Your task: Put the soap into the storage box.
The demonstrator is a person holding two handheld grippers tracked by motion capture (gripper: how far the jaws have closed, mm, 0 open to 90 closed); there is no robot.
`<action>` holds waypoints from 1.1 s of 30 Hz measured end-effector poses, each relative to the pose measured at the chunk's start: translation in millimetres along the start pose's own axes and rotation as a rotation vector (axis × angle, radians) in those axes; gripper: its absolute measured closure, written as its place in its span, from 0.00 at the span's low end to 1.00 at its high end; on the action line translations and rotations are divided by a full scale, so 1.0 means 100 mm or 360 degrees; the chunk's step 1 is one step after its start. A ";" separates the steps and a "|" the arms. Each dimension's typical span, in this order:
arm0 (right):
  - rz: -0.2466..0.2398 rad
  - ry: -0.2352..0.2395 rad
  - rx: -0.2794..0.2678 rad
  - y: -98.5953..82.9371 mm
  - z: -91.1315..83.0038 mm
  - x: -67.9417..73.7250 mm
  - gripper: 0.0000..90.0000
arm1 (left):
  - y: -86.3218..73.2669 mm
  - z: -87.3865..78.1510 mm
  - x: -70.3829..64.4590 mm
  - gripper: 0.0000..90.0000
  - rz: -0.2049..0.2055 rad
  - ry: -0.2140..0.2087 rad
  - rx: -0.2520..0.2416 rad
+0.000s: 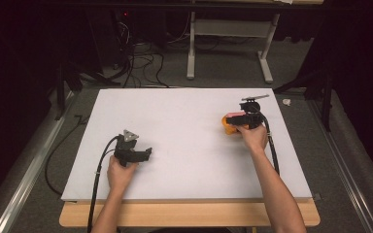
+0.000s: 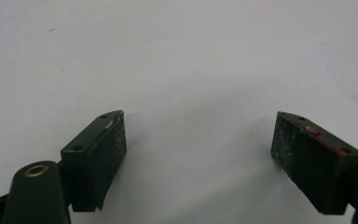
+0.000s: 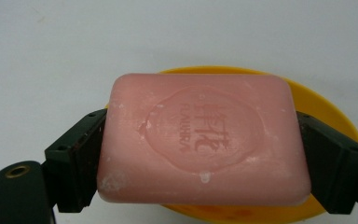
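A pink bar of soap [image 3: 200,140] with an embossed stamp sits clamped between the jaws of my right gripper [image 3: 200,154], just above a yellow soap dish [image 3: 326,116]. From the high view the right gripper [image 1: 246,119] hovers at the table's right side with the soap [image 1: 233,115] and the dish [image 1: 228,127] under it. My left gripper [image 2: 198,140] stands open over bare white board, nothing between its fingers; from above the left gripper [image 1: 143,154] is at the front left.
The white board [image 1: 184,126] covers a wooden table top [image 1: 189,213]. Black cables [image 1: 97,179] trail from both grippers toward the front edge. Beyond the table stand a white frame [image 1: 228,43] and cable clutter on the floor.
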State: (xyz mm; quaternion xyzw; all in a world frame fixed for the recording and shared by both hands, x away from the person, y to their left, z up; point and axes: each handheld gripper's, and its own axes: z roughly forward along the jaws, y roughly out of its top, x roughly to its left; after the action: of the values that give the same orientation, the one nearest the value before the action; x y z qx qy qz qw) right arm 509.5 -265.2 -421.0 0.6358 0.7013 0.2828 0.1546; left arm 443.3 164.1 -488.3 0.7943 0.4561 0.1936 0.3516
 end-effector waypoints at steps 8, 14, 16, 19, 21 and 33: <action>0.0025 -0.0014 0.0021 0.00 0.03 -0.02 0.15 | 0.00 0.00 0.00 0.21 -0.0001 0.0000 0.0000; 0.0039 -0.0023 0.0040 0.00 0.06 -0.04 0.15 | 0.00 0.00 0.00 0.21 -0.0001 0.0000 0.0000; 0.0043 -0.0027 0.0045 0.00 0.07 -0.05 0.15 | 0.00 0.00 0.00 0.21 0.0000 0.0000 0.0000; 0.0041 -0.0040 0.0058 -0.01 0.09 -0.06 0.15 | 0.00 0.00 0.00 0.21 -0.0001 0.0000 0.0000; 0.0044 -0.0042 0.0065 -0.01 0.11 -0.06 0.15 | 0.00 0.00 0.00 0.21 0.0000 0.0001 0.0000; 0.0024 -0.0048 0.0095 -0.02 0.15 -0.05 0.15 | 0.00 0.00 0.00 0.21 -0.0001 -0.0001 0.0000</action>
State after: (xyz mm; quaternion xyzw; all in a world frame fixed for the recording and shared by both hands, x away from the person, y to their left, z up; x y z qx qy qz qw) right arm 516.8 -267.5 -434.9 0.6495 0.7023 0.2533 0.1441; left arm 443.4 164.1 -488.3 0.7942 0.4563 0.1933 0.3518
